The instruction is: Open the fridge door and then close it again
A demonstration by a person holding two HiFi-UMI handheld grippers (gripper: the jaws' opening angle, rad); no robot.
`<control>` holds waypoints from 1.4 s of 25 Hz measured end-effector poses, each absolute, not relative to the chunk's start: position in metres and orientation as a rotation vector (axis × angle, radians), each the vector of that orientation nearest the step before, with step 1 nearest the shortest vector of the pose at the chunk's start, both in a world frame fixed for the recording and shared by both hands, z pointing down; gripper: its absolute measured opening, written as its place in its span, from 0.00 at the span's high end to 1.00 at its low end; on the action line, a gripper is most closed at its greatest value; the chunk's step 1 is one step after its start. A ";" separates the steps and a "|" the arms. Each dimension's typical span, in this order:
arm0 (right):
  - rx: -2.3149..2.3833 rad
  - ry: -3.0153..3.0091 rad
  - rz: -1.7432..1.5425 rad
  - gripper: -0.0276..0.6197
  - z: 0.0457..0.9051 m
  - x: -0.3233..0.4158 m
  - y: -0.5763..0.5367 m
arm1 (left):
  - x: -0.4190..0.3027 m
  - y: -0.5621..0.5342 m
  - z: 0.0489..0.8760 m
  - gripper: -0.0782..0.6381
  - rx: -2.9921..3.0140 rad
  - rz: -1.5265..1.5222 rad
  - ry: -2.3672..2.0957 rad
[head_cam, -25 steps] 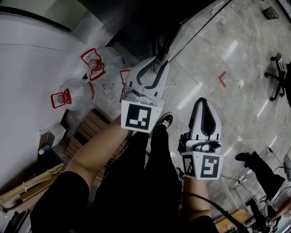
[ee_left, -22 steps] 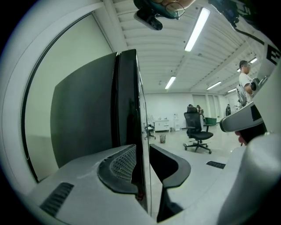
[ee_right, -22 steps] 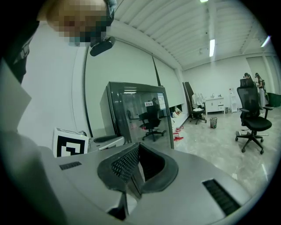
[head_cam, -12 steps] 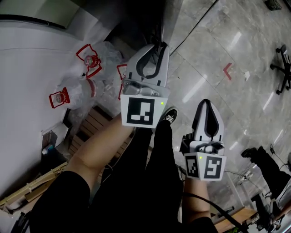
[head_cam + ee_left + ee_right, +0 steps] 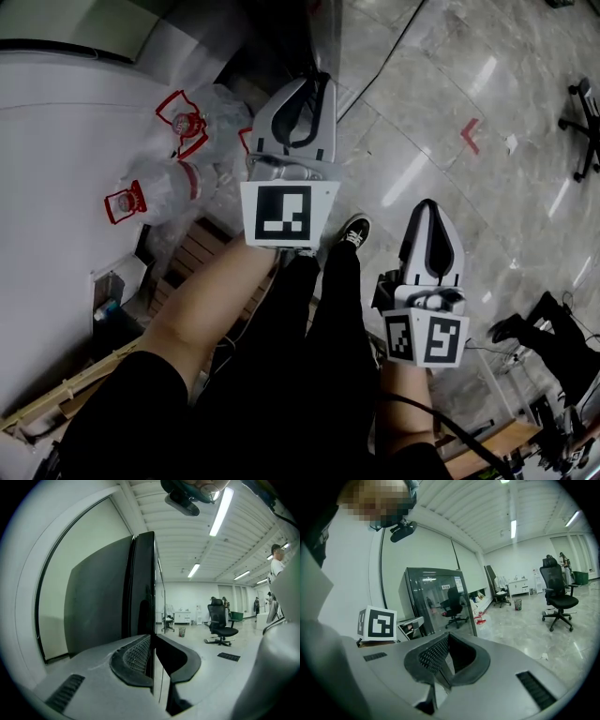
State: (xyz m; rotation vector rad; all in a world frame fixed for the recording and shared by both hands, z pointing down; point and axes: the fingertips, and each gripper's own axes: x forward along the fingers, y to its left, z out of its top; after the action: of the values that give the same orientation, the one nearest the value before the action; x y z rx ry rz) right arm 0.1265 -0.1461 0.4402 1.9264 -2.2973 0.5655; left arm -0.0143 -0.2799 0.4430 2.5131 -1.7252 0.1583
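The fridge (image 5: 136,588) is a tall dark cabinet with a glass door, which looks shut. It stands close ahead in the left gripper view, with its front edge in line with my jaws. In the right gripper view the fridge (image 5: 438,599) is farther off at the left, its glass reflecting the room. Seen from the head, my left gripper (image 5: 317,81) is raised toward the dark fridge (image 5: 281,37), shut and empty. My right gripper (image 5: 429,206) hangs lower at the right, also shut and empty. The tips of the left gripper (image 5: 152,638) and the right gripper (image 5: 447,637) meet.
Clear water bottles with red labels (image 5: 178,127) lie by the white wall (image 5: 56,187), above a wooden pallet (image 5: 187,258). A cable (image 5: 398,52) crosses the marble floor. An office chair (image 5: 555,597) and other people (image 5: 548,333) are to the right.
My left gripper has moved a little forward toward the fridge and turned straighter. The right gripper has stayed at about the same spot, and the head view has shifted slightly.
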 end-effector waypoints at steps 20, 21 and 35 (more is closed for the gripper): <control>2.007 -2.260 0.543 0.93 0.431 0.159 -0.135 | 0.050 -0.244 0.438 0.84 2.634 0.226 -1.633; 2.018 -2.251 0.536 0.93 0.430 0.164 -0.133 | 0.060 -0.238 0.439 0.85 2.634 0.231 -1.623; 2.175 -2.102 0.518 0.93 0.421 0.251 -0.099 | 0.134 -0.212 0.437 0.85 2.616 0.217 -1.685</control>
State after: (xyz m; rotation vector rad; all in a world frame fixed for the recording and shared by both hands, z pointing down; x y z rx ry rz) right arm 0.2506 -0.0990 0.4212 2.1749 -2.1023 0.5177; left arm 0.1341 -0.2123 0.4367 2.6159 -1.6850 0.2168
